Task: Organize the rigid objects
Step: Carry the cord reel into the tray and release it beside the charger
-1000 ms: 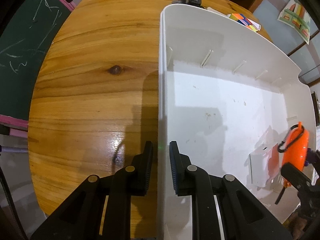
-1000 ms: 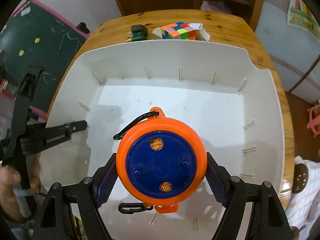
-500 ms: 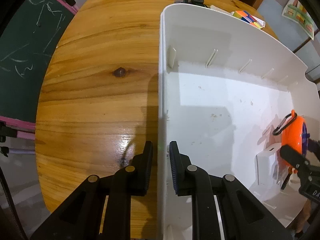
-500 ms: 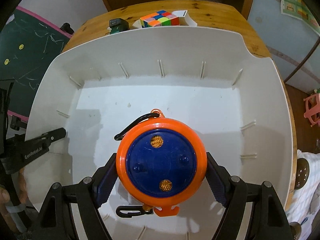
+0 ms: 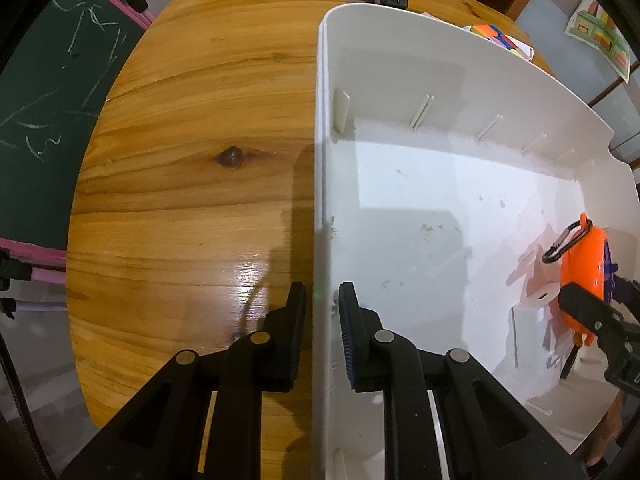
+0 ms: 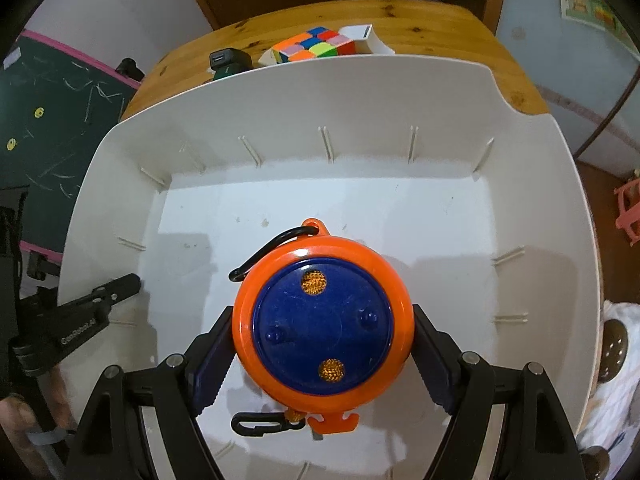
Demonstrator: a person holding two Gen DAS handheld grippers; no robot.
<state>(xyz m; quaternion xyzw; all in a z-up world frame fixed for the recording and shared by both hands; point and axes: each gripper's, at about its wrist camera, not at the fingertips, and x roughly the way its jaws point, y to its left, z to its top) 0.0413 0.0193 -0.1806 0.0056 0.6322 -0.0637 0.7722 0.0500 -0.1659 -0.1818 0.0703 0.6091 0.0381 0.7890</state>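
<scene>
Now the orange and blue round reel [image 6: 323,320] is held between the fingers of the right gripper [image 6: 323,346], clamped on both sides, inside the white bin [image 6: 440,92], probably just above its floor. The bin's left wall is gripped by the left gripper [image 5: 322,320].

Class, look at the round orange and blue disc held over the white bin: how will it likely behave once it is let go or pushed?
The orange disc looks like hard plastic, so probably stiff. Its round rim may roll if it lands on edge. The carabiner likely dangles and could snag.
</scene>
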